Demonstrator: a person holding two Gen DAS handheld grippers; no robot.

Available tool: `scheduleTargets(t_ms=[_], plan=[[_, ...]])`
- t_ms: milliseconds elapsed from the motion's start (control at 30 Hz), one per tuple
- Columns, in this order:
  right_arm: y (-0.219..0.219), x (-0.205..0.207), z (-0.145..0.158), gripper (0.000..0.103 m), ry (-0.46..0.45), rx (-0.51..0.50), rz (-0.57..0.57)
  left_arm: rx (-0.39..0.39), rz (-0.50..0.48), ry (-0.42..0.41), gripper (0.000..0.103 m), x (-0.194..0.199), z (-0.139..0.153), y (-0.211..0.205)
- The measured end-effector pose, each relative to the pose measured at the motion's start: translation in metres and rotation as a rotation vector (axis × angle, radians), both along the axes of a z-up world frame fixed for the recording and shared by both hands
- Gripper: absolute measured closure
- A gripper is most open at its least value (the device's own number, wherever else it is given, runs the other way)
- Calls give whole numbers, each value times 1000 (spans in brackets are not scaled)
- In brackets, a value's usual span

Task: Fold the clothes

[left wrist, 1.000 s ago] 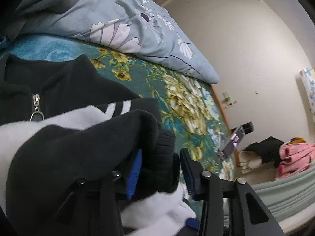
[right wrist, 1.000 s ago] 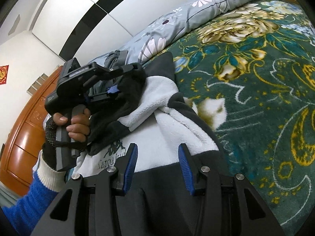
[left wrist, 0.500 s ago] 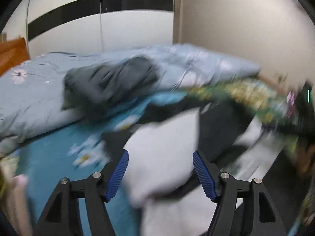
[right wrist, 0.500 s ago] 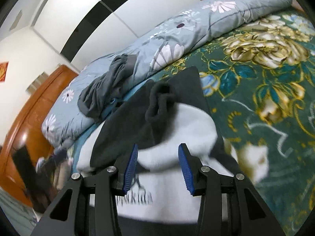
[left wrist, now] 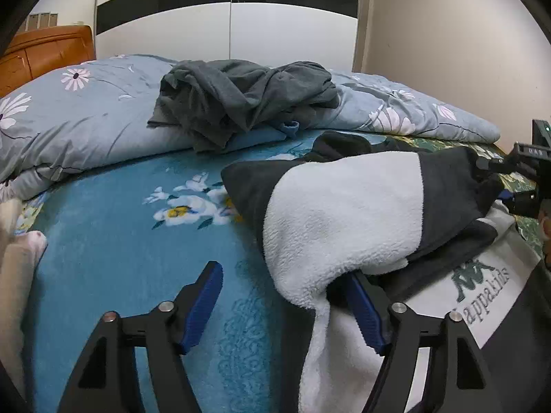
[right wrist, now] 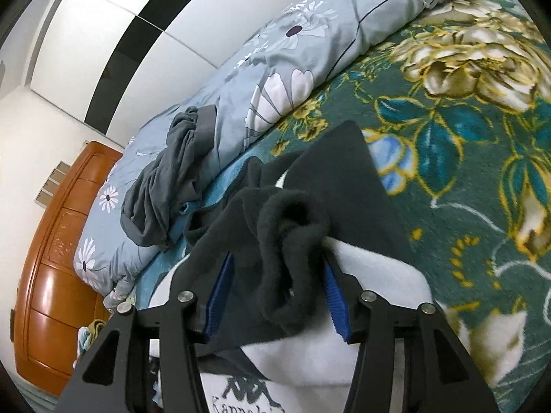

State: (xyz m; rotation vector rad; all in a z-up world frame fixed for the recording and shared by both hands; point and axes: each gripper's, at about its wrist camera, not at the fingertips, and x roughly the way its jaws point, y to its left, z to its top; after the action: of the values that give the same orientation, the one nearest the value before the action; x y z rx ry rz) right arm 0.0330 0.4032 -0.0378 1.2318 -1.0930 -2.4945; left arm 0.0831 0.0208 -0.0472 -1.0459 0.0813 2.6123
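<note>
A black and white fleece jacket with a Kappa logo lies on the flowered bed blanket. Its sleeve is folded across the body. My left gripper is open at the jacket's left edge, its right finger tucked under the white sleeve fold. My right gripper is open with the sleeve's black cuff lying between its fingers. The right gripper also shows at the right edge of the left wrist view.
A crumpled dark grey garment lies on the blue-grey flowered duvet at the back of the bed. A wooden dresser stands beyond the bed. White and black wardrobe doors fill the far wall.
My left gripper let go of the black cuff and swung round to the jacket's left edge. My right gripper moved forward onto the cuff.
</note>
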Motion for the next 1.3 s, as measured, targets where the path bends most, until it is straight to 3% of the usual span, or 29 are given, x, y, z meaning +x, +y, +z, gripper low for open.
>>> scheduleTargets(t_ms=[67, 167, 300, 367, 400, 467, 533, 667, 833, 1000, 1067, 1167, 1300], plan=[[-3, -3, 6, 81, -1, 19, 16, 17, 9, -15, 24, -2, -4, -4], [-7, -6, 22, 84, 16, 48, 55, 36, 23, -16, 24, -2, -4, -8], [-3, 14, 77, 85, 246, 46, 159, 29, 24, -4, 24, 0, -3, -8], [6, 23, 77, 85, 275, 76, 192, 37, 23, -14, 23, -2, -6, -9], [10, 25, 72, 85, 263, 88, 197, 41, 22, -19, 22, -3, -7, -9], [24, 20, 31, 85, 85, 100, 148, 42, 37, -33, 22, -5, -9, -11], [34, 20, -1, 85, -12, 89, 113, 42, 54, -47, 22, -7, -11, -14], [40, 24, -11, 85, 13, 34, 96, 84, 84, -68, 22, -9, -14, -24], [40, 22, -8, 85, 18, 58, 101, 100, 146, -85, 21, -11, -16, -35], [46, 20, -20, 85, -13, 25, 81, 119, 143, -125, 21, -15, -21, -38], [40, 19, -15, 84, -24, 58, 86, 121, 130, -134, 21, -15, -21, -36], [31, 19, -3, 81, -32, 101, 112, 128, 84, -135, 23, -9, -14, -32], [29, 39, 15, 61, -4, 124, 132, 216, 47, -163, 23, 5, -4, -41]])
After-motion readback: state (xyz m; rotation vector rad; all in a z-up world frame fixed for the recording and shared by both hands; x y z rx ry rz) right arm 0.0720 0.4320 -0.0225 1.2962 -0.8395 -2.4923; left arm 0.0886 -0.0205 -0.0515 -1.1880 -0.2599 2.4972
